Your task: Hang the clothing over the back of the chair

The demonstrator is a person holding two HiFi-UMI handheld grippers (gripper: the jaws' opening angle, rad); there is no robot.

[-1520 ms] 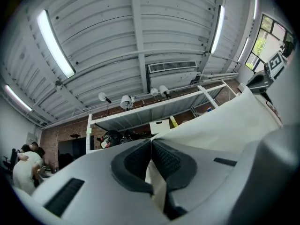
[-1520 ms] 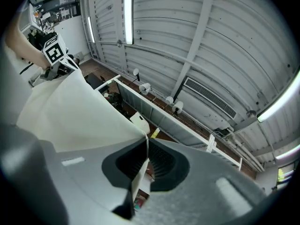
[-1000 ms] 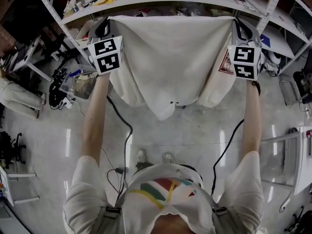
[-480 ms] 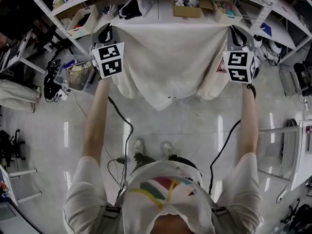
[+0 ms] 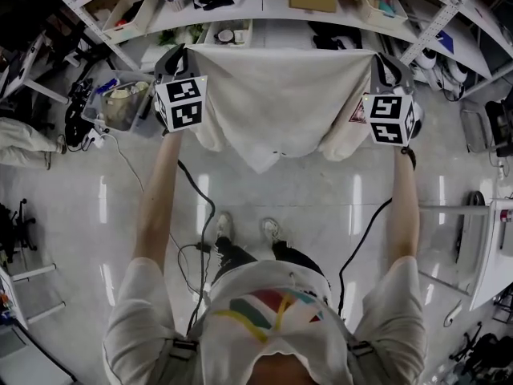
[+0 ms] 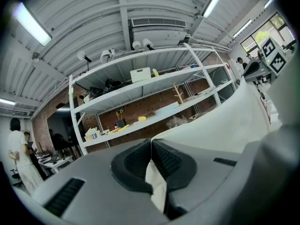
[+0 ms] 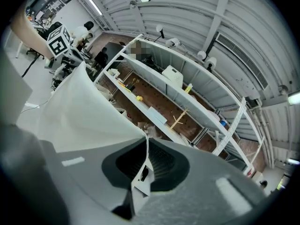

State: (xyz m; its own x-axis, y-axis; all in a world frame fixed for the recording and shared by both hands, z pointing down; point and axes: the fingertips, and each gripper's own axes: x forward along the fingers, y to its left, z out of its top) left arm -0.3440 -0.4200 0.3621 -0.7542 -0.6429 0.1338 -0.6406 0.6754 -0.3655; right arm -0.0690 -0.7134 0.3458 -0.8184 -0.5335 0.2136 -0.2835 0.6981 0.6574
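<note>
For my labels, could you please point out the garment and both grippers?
white garment (image 5: 280, 95), head view, middle of cloth.
left gripper (image 6: 151, 146), left gripper view, between fingertips.
right gripper (image 7: 147, 144), right gripper view, between fingertips.

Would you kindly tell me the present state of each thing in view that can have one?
garment: held up by its top edge, stretched wide between both tongs, lower part hanging loose, not over any chair back.
left tongs: shut on a corner of the garment.
right tongs: shut on the other corner of the garment.
cardboard box: on the shelf, open at the top, small items inside.
</note>
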